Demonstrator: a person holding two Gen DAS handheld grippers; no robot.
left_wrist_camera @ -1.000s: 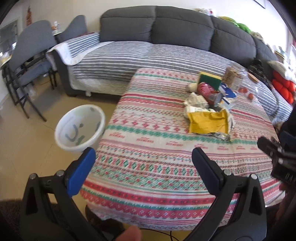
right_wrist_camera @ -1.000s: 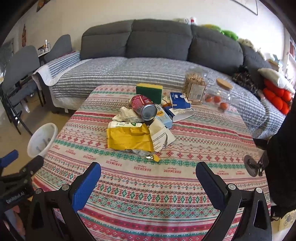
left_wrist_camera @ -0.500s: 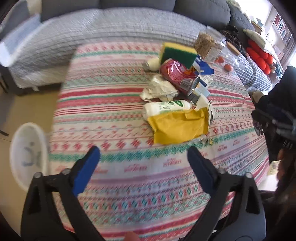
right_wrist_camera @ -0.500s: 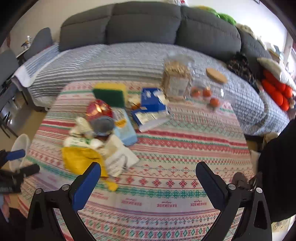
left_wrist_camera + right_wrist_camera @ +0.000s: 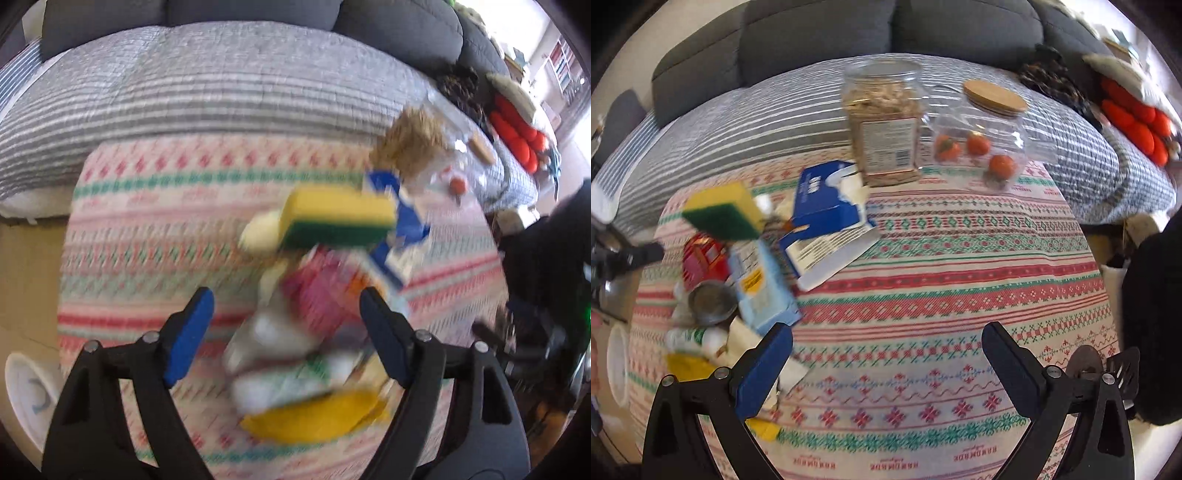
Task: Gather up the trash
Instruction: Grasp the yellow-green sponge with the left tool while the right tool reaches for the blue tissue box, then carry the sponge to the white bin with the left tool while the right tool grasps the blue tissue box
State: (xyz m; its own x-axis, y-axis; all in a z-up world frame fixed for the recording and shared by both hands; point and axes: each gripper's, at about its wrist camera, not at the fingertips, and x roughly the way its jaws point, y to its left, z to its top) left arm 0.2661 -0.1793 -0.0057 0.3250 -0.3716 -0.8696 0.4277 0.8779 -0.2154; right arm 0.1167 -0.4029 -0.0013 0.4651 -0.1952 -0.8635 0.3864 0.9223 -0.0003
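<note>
A pile of trash lies on the patterned tablecloth: a red can, a light blue carton, a white tube, a yellow wrapper, crumpled paper and a dark blue box. A yellow-green sponge sits at the pile's far side. My left gripper is open, low over the pile, with the red can between its blue pads; this view is blurred. My right gripper is open and empty above bare cloth, right of the pile.
A jar of cereal and a lidded clear jar with tomatoes stand at the table's far edge. A white bin stands on the floor to the left. A grey sofa runs behind the table.
My left gripper has moved forward and down over the trash pile, which now fills its view. My right gripper has moved forward and to the right. Both stay open.
</note>
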